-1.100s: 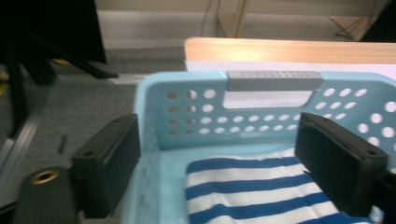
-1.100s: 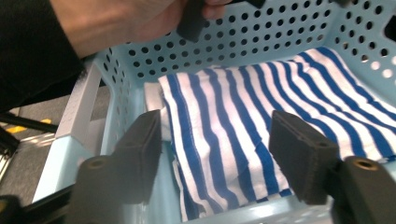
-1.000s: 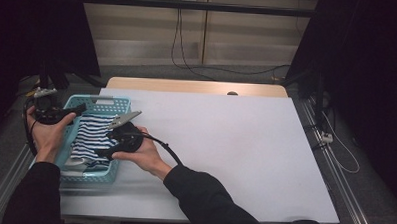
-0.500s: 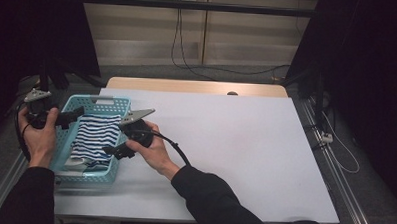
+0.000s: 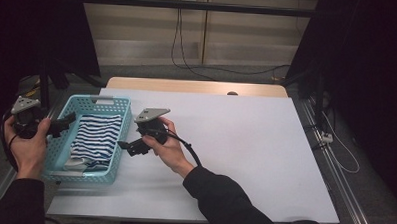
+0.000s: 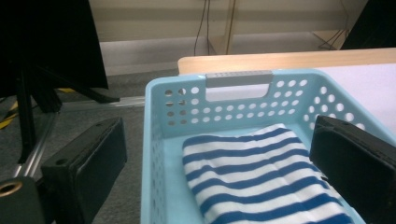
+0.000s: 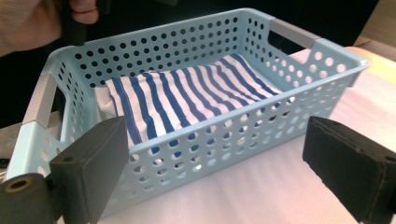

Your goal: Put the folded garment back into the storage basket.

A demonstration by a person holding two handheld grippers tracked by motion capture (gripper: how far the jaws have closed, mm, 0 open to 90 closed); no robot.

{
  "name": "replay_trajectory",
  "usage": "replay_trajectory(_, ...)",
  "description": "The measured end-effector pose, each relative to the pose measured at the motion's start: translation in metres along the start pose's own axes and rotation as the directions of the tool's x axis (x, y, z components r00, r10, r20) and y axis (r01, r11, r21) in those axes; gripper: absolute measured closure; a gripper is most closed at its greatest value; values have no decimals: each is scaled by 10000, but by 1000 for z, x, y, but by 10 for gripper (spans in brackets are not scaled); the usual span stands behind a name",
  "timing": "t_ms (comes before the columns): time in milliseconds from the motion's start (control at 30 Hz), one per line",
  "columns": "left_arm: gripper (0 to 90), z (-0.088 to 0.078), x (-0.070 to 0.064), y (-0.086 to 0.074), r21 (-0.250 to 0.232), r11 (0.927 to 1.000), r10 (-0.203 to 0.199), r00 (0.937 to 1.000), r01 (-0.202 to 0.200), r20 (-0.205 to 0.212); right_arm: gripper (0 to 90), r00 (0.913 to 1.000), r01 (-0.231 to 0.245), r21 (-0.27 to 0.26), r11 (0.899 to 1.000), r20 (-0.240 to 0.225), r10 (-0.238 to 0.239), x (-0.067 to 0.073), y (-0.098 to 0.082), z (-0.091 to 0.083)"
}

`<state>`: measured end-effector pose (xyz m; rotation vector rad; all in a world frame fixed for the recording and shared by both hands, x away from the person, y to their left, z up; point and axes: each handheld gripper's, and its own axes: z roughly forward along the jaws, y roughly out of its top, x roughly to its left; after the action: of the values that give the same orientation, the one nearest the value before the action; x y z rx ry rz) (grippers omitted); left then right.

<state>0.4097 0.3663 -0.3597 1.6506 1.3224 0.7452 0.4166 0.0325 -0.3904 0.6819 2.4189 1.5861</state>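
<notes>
A blue-and-white striped cloth point(image 5: 95, 136) point(image 6: 252, 172) point(image 7: 187, 93) lies folded inside a light blue perforated basket point(image 5: 92, 101) point(image 6: 238, 79) point(image 7: 196, 140) at the table's left. My left gripper point(image 5: 66, 122) point(image 6: 219, 154) hovers over the basket's left rim, pointing right. Its jaws have just been opening and stand wide with nothing gripped. My right gripper point(image 5: 127, 147) point(image 7: 222, 163) sits just right of the basket above the white table and points at the basket's side wall. Its jaws have also just been opening, and nothing is pinched between them.
The white table top point(image 5: 245, 143) stretches to the right of the basket, with a wooden edge point(image 5: 197, 87) at the back. A metal rail point(image 5: 330, 146) runs along the right side. Dark stands and cables lie on the floor beyond the table.
Both grippers have drawn away from over the basket, the left one leftward and up, the right one rightward. The striped cloth stays lying in the basket.
</notes>
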Motion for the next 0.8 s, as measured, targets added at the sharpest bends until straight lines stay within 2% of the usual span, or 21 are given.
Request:
replay_trajectory(67, 41, -4, -3, -1, -87, 9999, -60, 10000, 59, -77, 48, 9999, 23, -42, 10000, 169, -23, 0, -2, -3)
replay_trajectory(167, 41, -10, -7, -3, -174, 9998, -78, 9997, 82, 216, 48, 9993, -36, -114, 9999, 360, 40, -1, -6, -10)
replay_trajectory(233, 41, -16, -9, -5, -364, 9989, -283, 9995, 288, 149, 47, 9988, -3, -111, 9999, 492, 8, -1, -8, -15)
replay_trajectory(300, 42, -20, -10, -7, -395, 9984, -388, 9989, 398, 259, 45, 9984, -74, -194, 9998, 558, 84, -2, -9, -19)
replay_trajectory(433, 42, -33, -15, -9, -450, 9987, -233, 9986, 254, 474, 47, 9975, -11, -360, 9994, 709, 37, -3, -12, -31)
replay_trajectory(500, 42, -40, -18, -11, -549, 9979, -298, 9980, 330, 565, 46, 9970, 15, -520, 9986, 770, 26, -4, -14, -37)
replay_trajectory(600, 42, -45, -23, -16, -564, 9980, -250, 9988, 274, 423, 46, 9954, 119, -604, 9981, 951, -61, -3, -19, -48)
replay_trajectory(800, 41, -55, -39, -24, -607, 9981, -6, 9983, 42, 590, 44, 9942, -190, -775, 9968, 1039, 270, -7, -30, -64)
